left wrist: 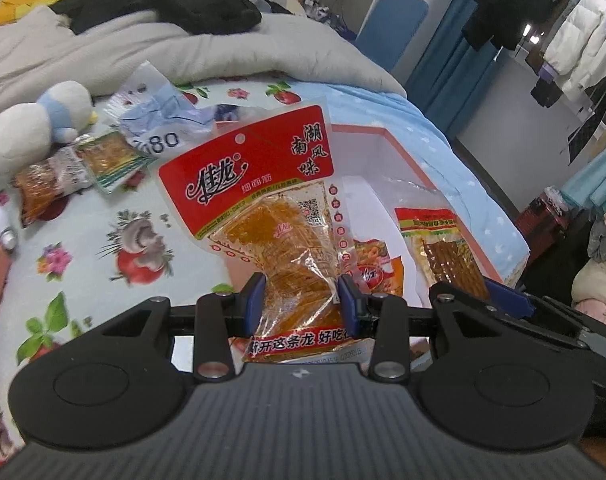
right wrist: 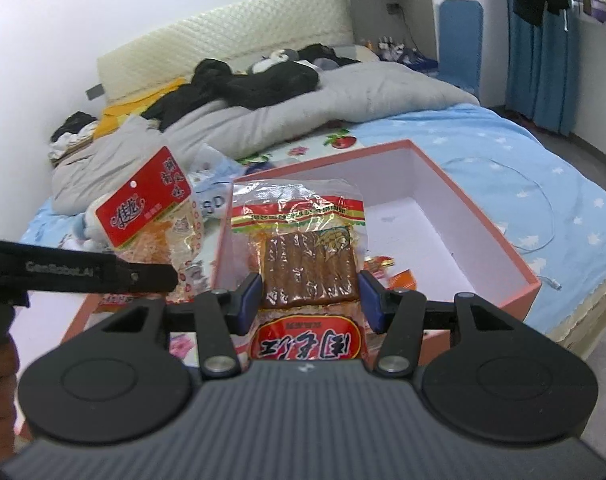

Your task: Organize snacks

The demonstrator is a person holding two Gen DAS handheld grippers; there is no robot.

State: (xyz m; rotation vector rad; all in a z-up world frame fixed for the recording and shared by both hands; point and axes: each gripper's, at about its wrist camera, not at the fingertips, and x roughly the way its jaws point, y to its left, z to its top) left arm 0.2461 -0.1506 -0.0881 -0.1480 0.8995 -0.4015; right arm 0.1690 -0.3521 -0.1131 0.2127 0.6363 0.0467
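My left gripper [left wrist: 301,300] is shut on a red-topped snack pack [left wrist: 263,184] with orange strips, held upright over the near corner of the pink box [left wrist: 387,134]. The same red-topped pack [right wrist: 147,204] shows at the left of the right wrist view. My right gripper [right wrist: 309,300] is shut on a clear pack of brown strips [right wrist: 307,264], held above the pink box [right wrist: 515,256]; that brown-strip pack [left wrist: 443,248] also shows at the right of the left wrist view. An orange snack pack [left wrist: 377,270] lies inside the box.
Two loose snack packs [left wrist: 49,184] [left wrist: 109,158] and a crumpled blue-white bag [left wrist: 155,116] lie on the flowered sheet beside a plush toy [left wrist: 35,120]. A grey quilt [left wrist: 207,46] with dark clothes covers the far bed. A white cable [right wrist: 543,216] trails on the blue sheet.
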